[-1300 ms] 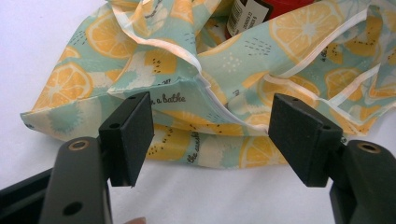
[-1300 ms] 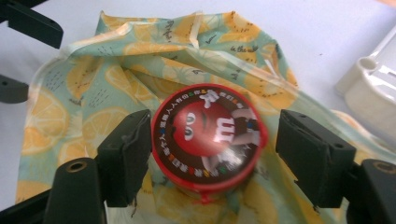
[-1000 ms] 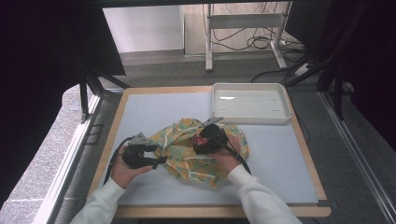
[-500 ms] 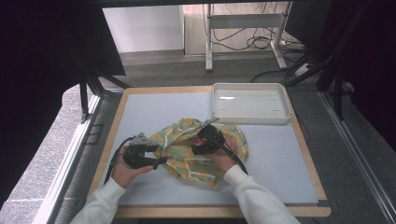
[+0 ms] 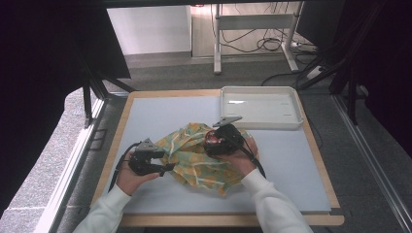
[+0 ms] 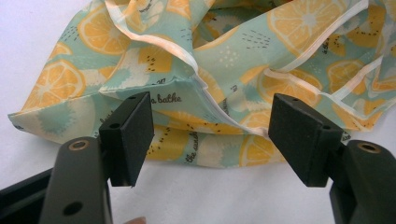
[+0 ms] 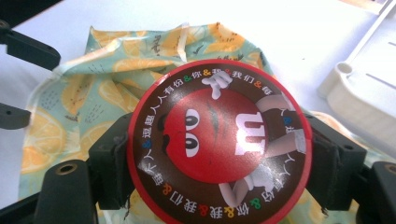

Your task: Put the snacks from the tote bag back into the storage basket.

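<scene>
A round red and brown candy tin (image 7: 218, 142) with a cartoon face on its lid is clamped at its rim between the fingers of the right gripper (image 5: 217, 142), held above a crumpled lemon-print cloth (image 5: 194, 158) in the middle of the worktop (image 5: 291, 160). The left gripper (image 6: 210, 135) sits at the cloth's left edge, its fingers (image 6: 133, 135) spread wide with a folded hem just ahead of them, pressing on nothing. A white tray (image 5: 261, 108) lies near the far right corner.

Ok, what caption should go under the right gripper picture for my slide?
Right gripper holds a round red candy tin above the lemon-print cloth.
</scene>
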A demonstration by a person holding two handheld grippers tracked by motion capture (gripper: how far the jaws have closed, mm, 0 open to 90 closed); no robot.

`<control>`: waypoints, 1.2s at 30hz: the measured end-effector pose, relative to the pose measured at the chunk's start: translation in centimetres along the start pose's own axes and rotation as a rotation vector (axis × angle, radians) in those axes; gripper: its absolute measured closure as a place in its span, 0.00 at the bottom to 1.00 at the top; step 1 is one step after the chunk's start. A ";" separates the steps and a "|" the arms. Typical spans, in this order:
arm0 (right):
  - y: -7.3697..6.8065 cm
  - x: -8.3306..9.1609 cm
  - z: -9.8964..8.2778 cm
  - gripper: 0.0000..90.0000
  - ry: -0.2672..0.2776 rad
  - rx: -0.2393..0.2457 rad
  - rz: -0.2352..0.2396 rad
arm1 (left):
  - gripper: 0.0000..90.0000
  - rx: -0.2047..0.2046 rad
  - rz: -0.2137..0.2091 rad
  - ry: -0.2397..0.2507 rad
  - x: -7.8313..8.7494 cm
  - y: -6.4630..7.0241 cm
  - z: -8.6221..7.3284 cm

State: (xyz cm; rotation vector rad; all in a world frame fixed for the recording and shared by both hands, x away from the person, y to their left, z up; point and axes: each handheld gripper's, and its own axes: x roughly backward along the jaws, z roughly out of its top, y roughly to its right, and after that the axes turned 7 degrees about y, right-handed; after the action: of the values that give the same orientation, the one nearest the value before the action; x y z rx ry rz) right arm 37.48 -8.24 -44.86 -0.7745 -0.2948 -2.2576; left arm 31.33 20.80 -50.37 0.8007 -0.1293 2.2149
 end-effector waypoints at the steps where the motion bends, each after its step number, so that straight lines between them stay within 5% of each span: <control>1: 0.2 0.2 0.1 0.26 0.004 0.002 0.005 | 0.35 0.000 0.000 -0.001 0.0 0.0 0.0; 21: 1.5 2.3 0.9 0.26 0.059 0.021 0.080 | 0.35 0.001 -0.001 -0.001 -0.1 -0.1 -0.1; 36: 2.5 3.4 1.4 0.26 0.092 0.021 0.088 | 0.35 0.001 0.003 0.001 0.0 -0.1 0.0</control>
State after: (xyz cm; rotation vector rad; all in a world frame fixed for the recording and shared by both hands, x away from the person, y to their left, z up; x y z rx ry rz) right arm 37.99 -11.34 -41.71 -0.6584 -0.2357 -2.1959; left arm 31.41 20.87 -50.45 0.8005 -0.1285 2.2184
